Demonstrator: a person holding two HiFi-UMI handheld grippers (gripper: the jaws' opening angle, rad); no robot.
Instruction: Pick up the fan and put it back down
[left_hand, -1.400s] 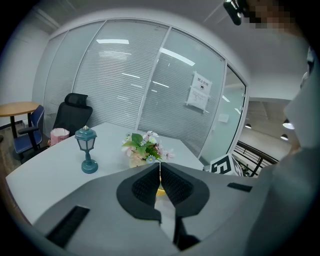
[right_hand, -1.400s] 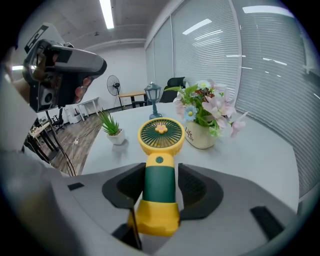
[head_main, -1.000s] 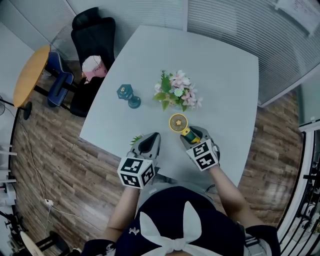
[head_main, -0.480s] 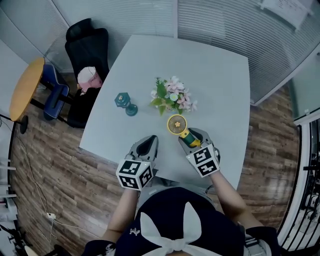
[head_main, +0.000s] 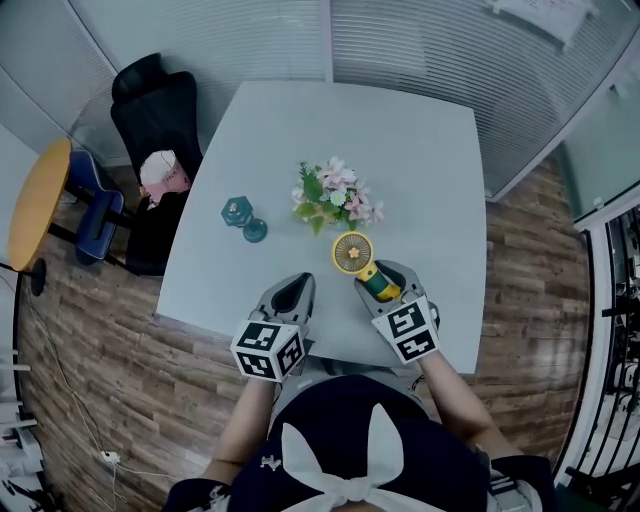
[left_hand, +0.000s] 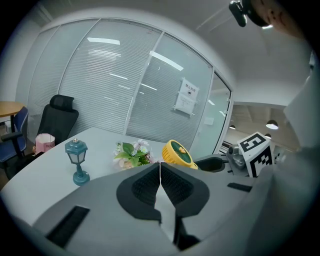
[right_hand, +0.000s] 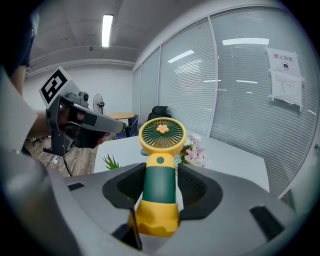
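A small teal lantern ornament (head_main: 241, 216) stands on the pale grey tabletop (head_main: 420, 150). The left gripper (head_main: 293, 291) hovers at the near edge, jaws clenched on nothing. A pink-and-green flower bunch (head_main: 335, 195) sits mid-table. Just beside it, the right gripper (head_main: 384, 281) clamps the green handle of the yellow handheld fan (right_hand: 162, 135), held off the tabletop.

The fan (head_main: 351, 252), clamped by its green handle in the right gripper (head_main: 381, 277), has been lifted higher over the table (head_main: 425, 150). In the head view its yellow head now reaches the lower edge of the flowers (head_main: 335, 195), where a strip of bare tabletop lay between them a second ago. The small green sprig (right_hand: 111, 161) nearer the person than the flowers, earlier showing beside the left gripper (head_main: 293, 287), is now covered by it in that view (the head camera has swung a little, too).
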